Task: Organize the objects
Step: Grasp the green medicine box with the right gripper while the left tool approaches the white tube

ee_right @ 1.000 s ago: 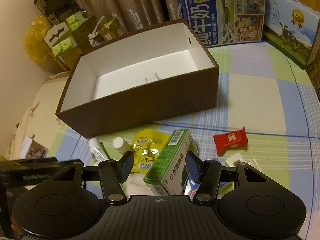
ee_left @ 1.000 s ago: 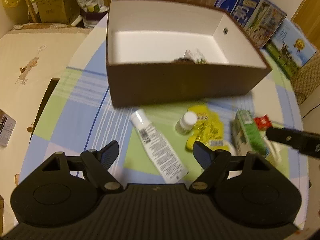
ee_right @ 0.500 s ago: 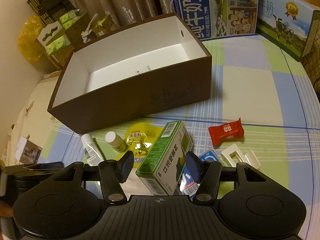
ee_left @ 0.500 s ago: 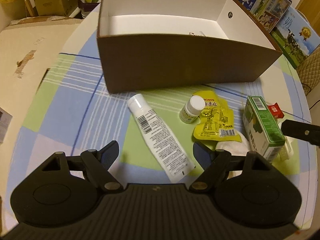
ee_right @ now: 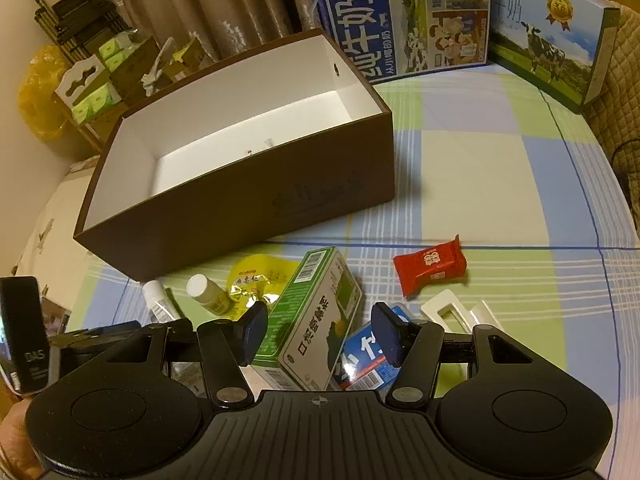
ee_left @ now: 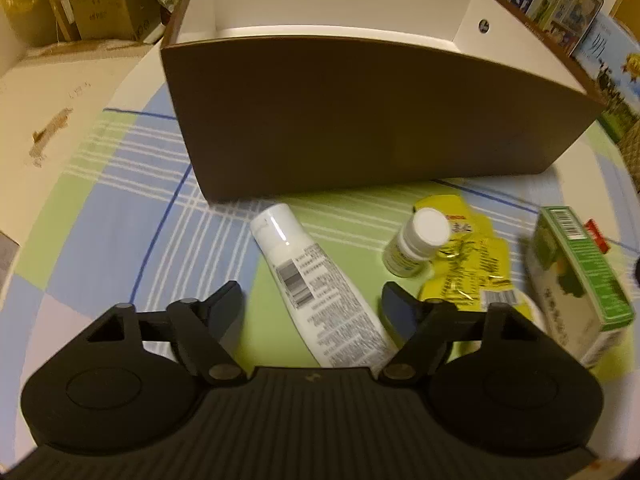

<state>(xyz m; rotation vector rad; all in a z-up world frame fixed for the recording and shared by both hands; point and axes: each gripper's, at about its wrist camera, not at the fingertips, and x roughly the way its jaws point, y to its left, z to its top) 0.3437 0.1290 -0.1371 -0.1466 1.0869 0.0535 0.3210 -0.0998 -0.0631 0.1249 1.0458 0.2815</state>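
Left claw (ee_left: pixel 312 304) was held low over the checked surface (ee_left: pixel 120 216), jaws wide apart and empty, with the white tube (ee_left: pixel 316 288) lying flat between its fingers, cap end toward the brown box (ee_left: pixel 360 120). Right claw (ee_right: pixel 318 334) was likewise spread wide and gripping nothing, the green carton (ee_right: pixel 312 316) with Chinese print and a barcode sitting between its fingers, a blue packet (ee_right: pixel 364 356) just beside it. A small white-capped bottle (ee_left: pixel 416 244) rested on the yellow pouch (ee_left: pixel 464 264), the red candy wrapper (ee_right: pixel 430 266) lay apart to the right, "1956" read on the blue milk case (ee_right: pixel 400 12) behind.
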